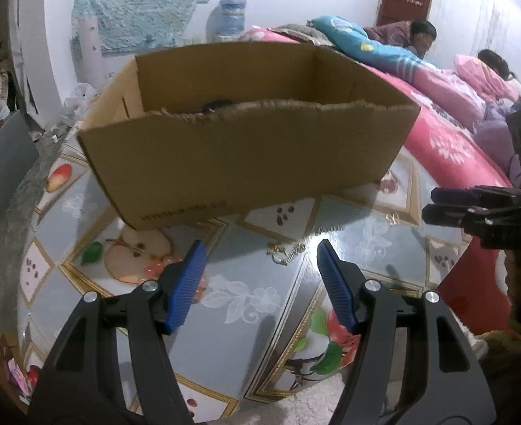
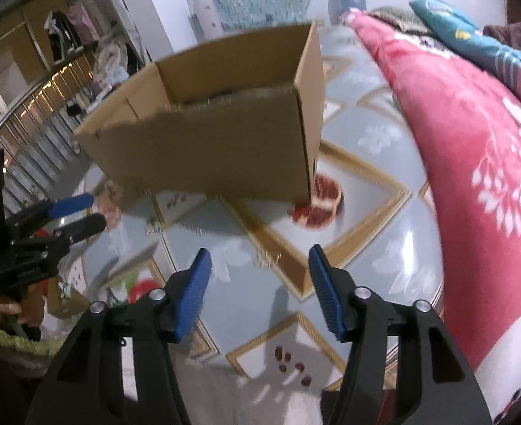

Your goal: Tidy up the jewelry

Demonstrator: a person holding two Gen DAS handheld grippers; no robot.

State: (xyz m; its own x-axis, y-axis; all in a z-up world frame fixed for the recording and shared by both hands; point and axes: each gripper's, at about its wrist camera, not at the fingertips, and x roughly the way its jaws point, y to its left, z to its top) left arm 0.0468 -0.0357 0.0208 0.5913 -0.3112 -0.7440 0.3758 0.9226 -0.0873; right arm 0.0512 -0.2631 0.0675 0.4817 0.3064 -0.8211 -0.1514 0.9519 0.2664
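**Both grippers empty, jewelry pieces lying loose in front of the box**

Landmark: one open cardboard box [image 1: 239,134] standing on the fruit-patterned tabletop [image 1: 366,248]; top flaps cut off, ragged near rim, presumably so pieces can be dropped in from above; something dark shows just inside the near wall, too hidden to name.

Left gripper [image 1: 258,265]: blue pads spread wide, nothing between them; held low just in front of the box, aimed at a gold chain [image 1: 285,252] that lies on the tabletop near the box's front wall, between the pads in line of sight; judged a pre-grasp approach.

Right gripper [image 2: 258,271]: fingers likewise apart and empty; in front of the box's right corner; a small gold item [image 2: 269,258] lies ahead of it, blurred, cannot tell if it is the same chain.

Count: box, one; grippers, two; chain, one clearly seen; a small pair of gold rings or earrings [image 1: 392,219] to the right of the box front, one cluster, exact number unclear.

Beyond the box to the right: a bed with a pink quilt [image 2: 473,148]; two people [image 1: 421,33] lying there.
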